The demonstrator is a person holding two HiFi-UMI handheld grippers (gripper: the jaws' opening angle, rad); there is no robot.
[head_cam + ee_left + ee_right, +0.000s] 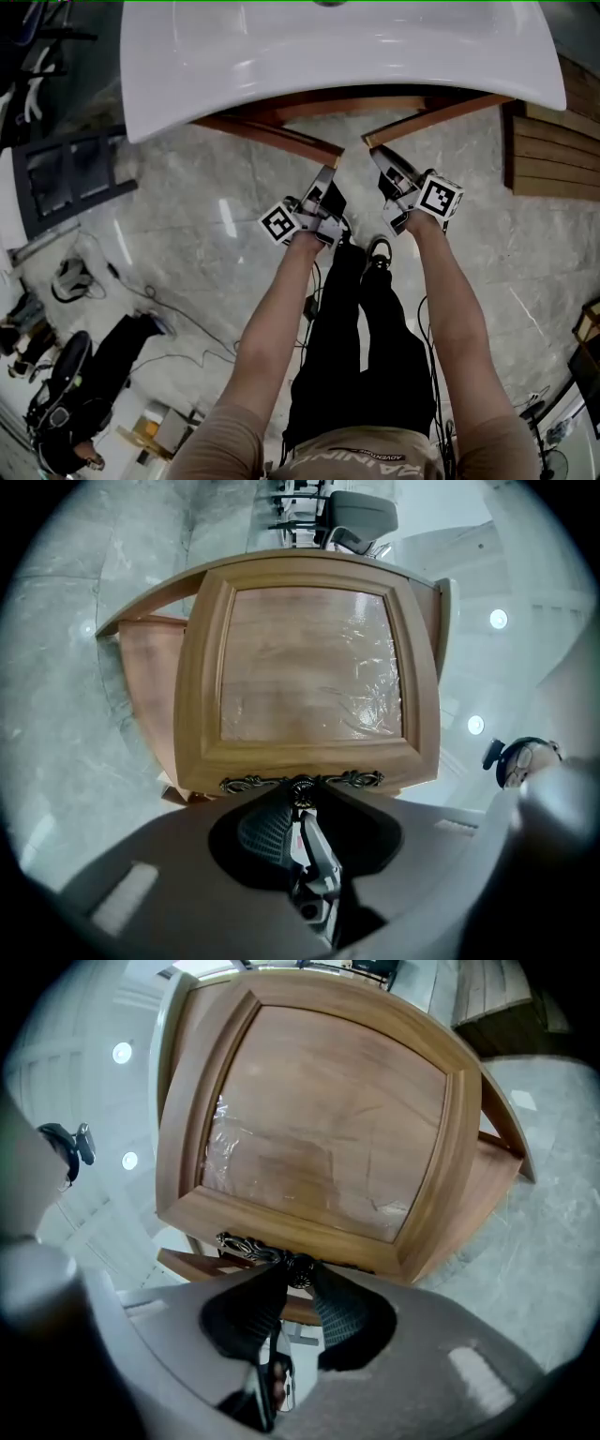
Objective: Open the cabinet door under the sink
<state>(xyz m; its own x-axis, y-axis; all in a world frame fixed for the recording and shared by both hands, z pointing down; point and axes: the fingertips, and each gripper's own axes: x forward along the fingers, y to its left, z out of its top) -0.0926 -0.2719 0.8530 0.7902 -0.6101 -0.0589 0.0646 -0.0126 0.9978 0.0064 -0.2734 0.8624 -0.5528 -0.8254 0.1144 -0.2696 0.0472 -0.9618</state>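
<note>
You are in the middle of the pull on both doors of the cabinet beneath the glossy white ceramic sink, which fills the top of the head view. The left door, a light-brown wooden framed panel, and the right door, its twin, stand swung partway out under the sink rim. Their free edges form a shallow V just above the centre of the frame, near each other with a small gap between. By my reading neither door is fully open yet.

Your left tongs are pinching the left knob, a small dark round metal knob set in an ornate scrolled plate. It sits at the lower middle of the left gripper view. Your right tongs are pinching the right knob, its match, with a ribbed pad on either side of it, low in the centre of the right gripper view.

The next move calls for drawing each hand toward you and outward, the left toward the lower left of the head view and the right toward the lower right. Follow each hinge's arc, not a straight line, so the small knobs do not slip from the pads. Your legs stand just behind the tongs on the grey marble floor, so you will likely need to make room as the doors swing wider.
</note>
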